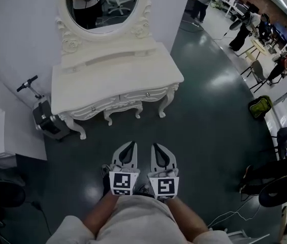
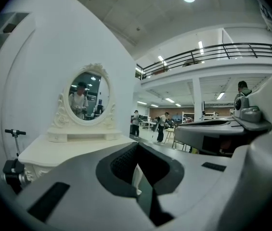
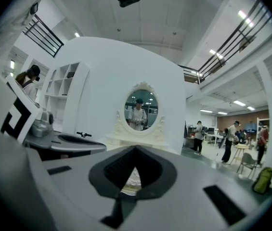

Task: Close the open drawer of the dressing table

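Note:
The white dressing table [image 1: 113,80] with its oval mirror [image 1: 102,4] stands against the white wall, a good step ahead of me. Its drawer fronts [image 1: 128,97] look flush under the table top. My left gripper [image 1: 128,147] and right gripper [image 1: 158,148] hang side by side close to my body, over the dark floor and well short of the table. Both are shut with nothing between the jaws. The left gripper view has the table [image 2: 73,146] ahead to the left. The right gripper view has the mirror [image 3: 141,110] straight ahead, with my reflection in it.
A black case with a scooter handle [image 1: 44,117] stands left of the table by a white partition. A green bag [image 1: 260,107], chairs and dark gear [image 1: 275,179] line the right side. People [image 1: 242,27] stand far off at the upper right.

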`<state>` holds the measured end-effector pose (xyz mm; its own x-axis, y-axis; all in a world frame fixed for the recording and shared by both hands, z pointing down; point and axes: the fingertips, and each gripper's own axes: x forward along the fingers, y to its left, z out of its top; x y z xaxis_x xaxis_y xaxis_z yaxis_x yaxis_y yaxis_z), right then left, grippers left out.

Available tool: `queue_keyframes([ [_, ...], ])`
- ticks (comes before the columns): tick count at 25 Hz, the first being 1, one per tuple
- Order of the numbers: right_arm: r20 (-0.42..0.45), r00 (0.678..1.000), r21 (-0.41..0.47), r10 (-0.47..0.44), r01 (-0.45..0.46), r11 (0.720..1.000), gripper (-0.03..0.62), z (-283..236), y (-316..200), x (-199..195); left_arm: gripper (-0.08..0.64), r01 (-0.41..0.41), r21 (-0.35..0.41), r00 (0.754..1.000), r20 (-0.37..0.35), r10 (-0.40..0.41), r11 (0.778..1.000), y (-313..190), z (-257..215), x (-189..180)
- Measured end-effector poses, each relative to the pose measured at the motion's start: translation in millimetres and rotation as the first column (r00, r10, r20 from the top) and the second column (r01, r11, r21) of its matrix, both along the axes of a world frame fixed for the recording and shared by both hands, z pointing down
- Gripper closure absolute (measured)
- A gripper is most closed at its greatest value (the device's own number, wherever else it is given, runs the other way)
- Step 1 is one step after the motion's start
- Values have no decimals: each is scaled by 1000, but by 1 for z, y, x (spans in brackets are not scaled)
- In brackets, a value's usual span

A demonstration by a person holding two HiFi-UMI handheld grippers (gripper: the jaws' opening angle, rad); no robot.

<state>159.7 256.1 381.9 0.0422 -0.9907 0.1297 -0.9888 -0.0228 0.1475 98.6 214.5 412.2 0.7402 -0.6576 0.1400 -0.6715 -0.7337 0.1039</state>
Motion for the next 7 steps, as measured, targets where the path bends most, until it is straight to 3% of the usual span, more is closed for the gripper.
queue_keyframes([
  [7,-8,1000,20,11,-11,1000,578,-3,63,36,552,-31,12,999,-12,31,999,65,-4,38],
])
